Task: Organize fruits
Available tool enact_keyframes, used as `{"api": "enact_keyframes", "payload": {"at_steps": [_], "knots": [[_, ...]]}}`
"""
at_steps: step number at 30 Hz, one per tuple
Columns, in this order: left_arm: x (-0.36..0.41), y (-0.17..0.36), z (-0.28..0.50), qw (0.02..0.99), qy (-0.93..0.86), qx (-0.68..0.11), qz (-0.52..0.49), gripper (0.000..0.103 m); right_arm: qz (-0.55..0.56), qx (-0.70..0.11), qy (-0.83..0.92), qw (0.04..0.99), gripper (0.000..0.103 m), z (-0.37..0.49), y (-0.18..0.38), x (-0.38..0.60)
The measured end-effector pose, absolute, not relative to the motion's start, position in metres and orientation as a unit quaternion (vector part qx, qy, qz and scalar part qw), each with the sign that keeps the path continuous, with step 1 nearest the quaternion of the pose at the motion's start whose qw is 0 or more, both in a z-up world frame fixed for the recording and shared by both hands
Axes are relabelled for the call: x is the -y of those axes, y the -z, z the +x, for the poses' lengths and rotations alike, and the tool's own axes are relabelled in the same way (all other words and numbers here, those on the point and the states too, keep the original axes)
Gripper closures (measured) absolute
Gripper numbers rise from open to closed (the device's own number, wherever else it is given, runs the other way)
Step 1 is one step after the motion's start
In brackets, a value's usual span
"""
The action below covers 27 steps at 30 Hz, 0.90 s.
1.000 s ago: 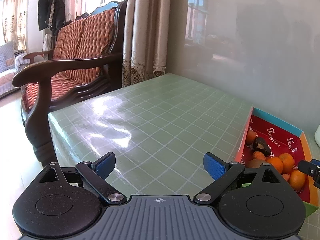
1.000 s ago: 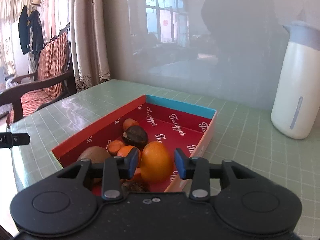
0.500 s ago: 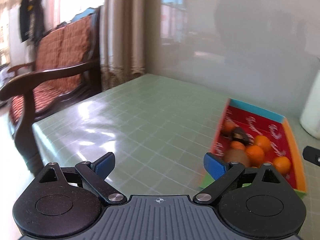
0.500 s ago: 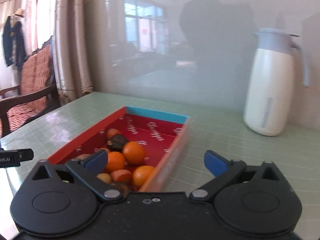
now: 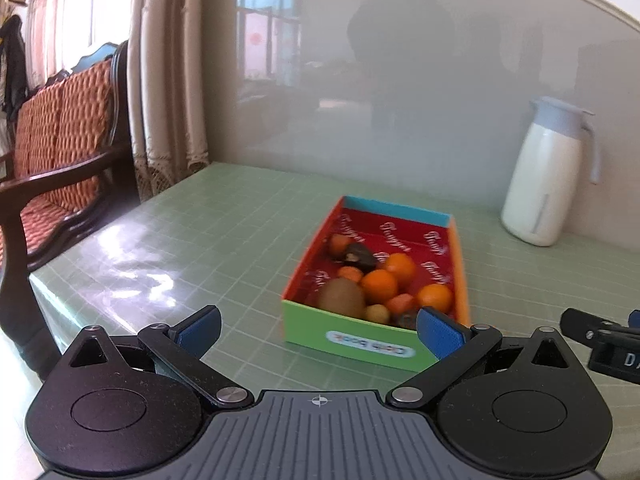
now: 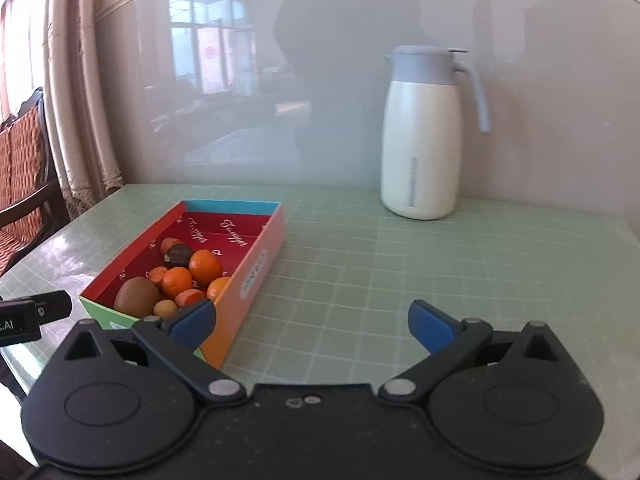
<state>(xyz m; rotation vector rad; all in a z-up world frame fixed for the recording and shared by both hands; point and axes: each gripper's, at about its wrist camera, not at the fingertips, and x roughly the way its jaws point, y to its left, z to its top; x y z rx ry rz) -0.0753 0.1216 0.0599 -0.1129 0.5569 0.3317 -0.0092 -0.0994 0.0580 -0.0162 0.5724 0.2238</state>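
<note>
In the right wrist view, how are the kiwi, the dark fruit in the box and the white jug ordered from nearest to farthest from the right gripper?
From the right gripper:
1. Kiwi, at the box's near end, to the left.
2. Dark fruit, deeper in the box, left.
3. White jug, by the wall, slightly to the right.

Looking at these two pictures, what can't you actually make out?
- Dark fruit at the box's near end, left wrist view: hidden by the wall and left gripper.
- Small label on the box side, right wrist view: too small to read.
- Right gripper body, left wrist view: cut off by the edge.
</note>
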Motion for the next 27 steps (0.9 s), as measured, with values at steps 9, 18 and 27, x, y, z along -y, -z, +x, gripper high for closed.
{"api": "enact_keyframes", "payload": {"at_steps": [9, 18, 27], "knots": [[-0.106, -0.082, -0.109, 0.953, -0.144, -0.264, -0.046, 0.0, -0.023, -0.261, -0.097, 0.96, 0.0, -0.039, -0.077, 0.093], [-0.108, -0.083, -0.117, 0.952, -0.144, -0.265, -0.049, 0.0, -0.028, -0.254, -0.107, 0.961, 0.0, -0.048, -0.081, 0.086], [-0.102, -0.078, -0.112, 0.953, -0.144, -0.264, -0.04, 0.0, -0.021, -0.259, -0.11, 0.96, 0.0, -0.044, -0.077, 0.087]]}}
